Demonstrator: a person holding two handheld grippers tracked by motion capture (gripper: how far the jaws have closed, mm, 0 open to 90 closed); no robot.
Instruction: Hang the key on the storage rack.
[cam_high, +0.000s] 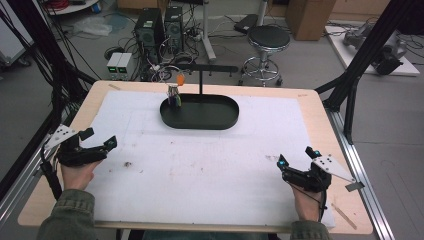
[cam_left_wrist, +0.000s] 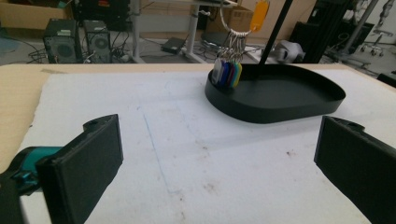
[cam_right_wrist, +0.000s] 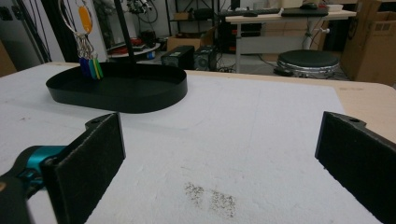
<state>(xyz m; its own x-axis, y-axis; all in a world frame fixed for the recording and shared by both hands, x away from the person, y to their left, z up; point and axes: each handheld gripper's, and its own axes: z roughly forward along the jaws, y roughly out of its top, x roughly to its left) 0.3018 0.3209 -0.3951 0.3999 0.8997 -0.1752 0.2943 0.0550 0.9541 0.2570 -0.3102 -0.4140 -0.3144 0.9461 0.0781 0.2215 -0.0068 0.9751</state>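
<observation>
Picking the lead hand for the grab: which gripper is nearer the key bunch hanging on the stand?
Left. The left gripper sits at the table's left edge, with the key bunch ahead and to its right. The right gripper is farther, at the near right, the bunch far ahead-left across the tray.

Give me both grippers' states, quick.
Left gripper: open, jaws wide apart, holding nothing.
Right gripper: open, jaws wide apart, holding nothing.
</observation>
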